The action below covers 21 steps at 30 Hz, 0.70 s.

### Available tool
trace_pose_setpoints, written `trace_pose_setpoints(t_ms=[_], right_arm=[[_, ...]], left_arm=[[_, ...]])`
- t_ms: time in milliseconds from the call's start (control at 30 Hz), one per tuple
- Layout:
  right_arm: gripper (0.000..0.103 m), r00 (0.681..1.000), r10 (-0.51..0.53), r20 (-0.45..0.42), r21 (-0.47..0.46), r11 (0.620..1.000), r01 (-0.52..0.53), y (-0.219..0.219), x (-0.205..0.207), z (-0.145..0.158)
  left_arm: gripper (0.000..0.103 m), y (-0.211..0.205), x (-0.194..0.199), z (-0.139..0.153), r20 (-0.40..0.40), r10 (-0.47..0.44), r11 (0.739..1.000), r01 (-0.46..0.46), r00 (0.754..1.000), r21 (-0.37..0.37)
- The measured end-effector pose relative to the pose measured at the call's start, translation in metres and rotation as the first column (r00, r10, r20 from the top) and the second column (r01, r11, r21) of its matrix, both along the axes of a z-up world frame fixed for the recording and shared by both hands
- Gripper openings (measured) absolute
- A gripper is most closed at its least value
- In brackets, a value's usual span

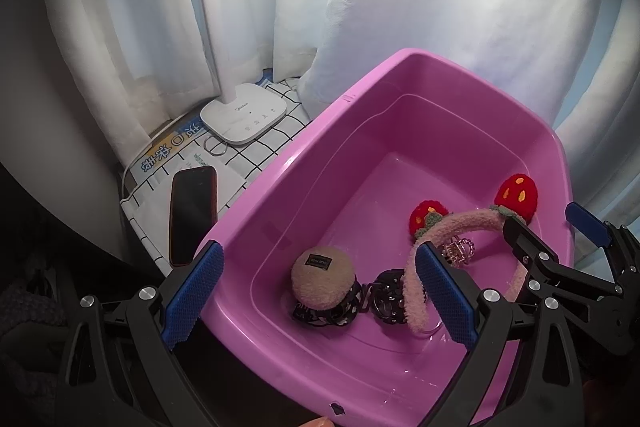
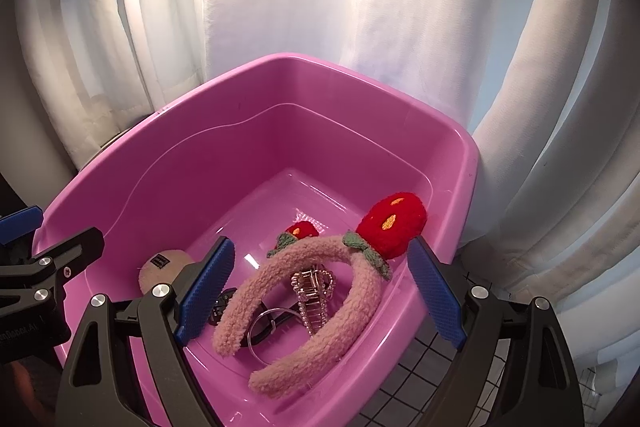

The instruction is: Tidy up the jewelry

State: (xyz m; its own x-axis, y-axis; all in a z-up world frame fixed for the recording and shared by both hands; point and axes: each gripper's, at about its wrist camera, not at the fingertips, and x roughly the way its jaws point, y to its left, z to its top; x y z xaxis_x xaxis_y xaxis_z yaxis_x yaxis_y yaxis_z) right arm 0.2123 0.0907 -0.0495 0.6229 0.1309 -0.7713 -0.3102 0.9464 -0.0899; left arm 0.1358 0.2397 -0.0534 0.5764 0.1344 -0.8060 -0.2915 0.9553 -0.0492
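Right gripper [image 2: 320, 291]: fingers wide apart, holding nothing, poised over the pink fleece headband [image 2: 308, 311]. Left gripper [image 1: 320, 299]: fingers also apart and empty, straddling the near rim of the pink tub [image 1: 280, 163]. Headband lies on the tub floor, arched over a pearl hair claw [image 2: 314, 295] and a metal ring [image 2: 266, 327]. Judged light, soft, springy; best pinched across the padded band, away from the knitted strawberries [image 2: 390, 225]. Claw looks fragile and slippery.

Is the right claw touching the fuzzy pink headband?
Apart. The right wrist view shows the open right claw hovering above the headband, pads clear of it.
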Motion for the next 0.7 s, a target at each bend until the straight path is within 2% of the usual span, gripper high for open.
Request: trace_pose_setpoints(t_ms=[700], right_arm=[[0.084, 1.000, -0.001, -0.001, 0.000, 1.000, 0.001, 0.0036, 0.0006, -0.0007]], left_arm=[[0.097, 0.0039, -0.0001, -0.0011, -0.006, 0.021, 1.000, -0.021, 1.000, 0.011]])
